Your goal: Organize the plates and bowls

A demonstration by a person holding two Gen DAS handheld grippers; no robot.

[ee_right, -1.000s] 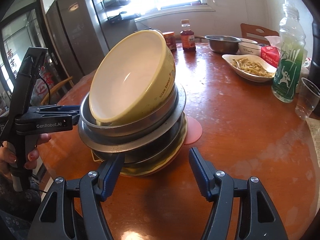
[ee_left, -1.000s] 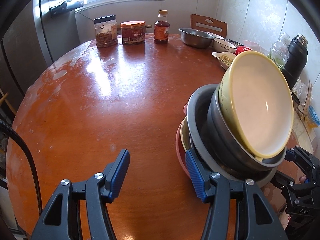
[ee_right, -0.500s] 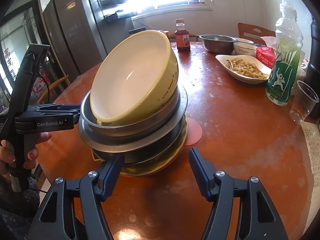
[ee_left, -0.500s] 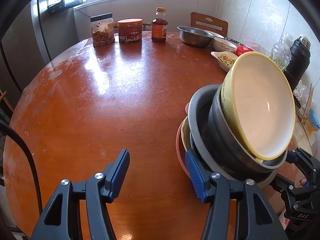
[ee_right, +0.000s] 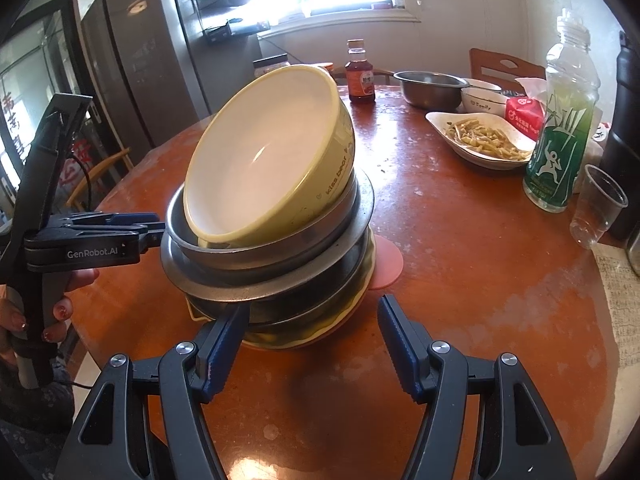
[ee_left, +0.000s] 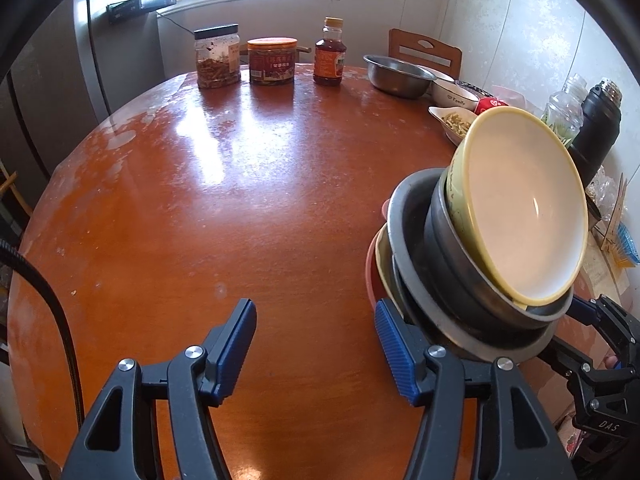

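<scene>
Leaning toward the near edge, the yellow-walled, white-lined ceramic bowl (ee_right: 272,160) tops a stack of nested steel bowls and rimmed plates (ee_right: 272,256) on the round reddish-brown wooden desk (ee_left: 200,208). Compared with the frames a second and half a second ago, the stack keeps its place and its tilt; only the cameras shift, the jars at the far edge sitting lower and larger in the left wrist view. The pile thus appears gathered in one spot, though whether it is being built up or taken apart cannot be settled.

The left hand-held gripper (ee_left: 316,344) stands wide open and holds nothing, its right finger touching or just beside the stack's lower rim. The right hand-held gripper (ee_right: 312,340) is likewise wide open and empty, its left finger just at the lowest yellow plate.

The right wrist view alone shows the pink round mat (ee_right: 386,264) under the stack, the side of the left gripper reaching the steel rim, and a green-labelled plastic bottle (ee_right: 560,120). The left wrist view alone shows the broad bare desk to the left.
</scene>
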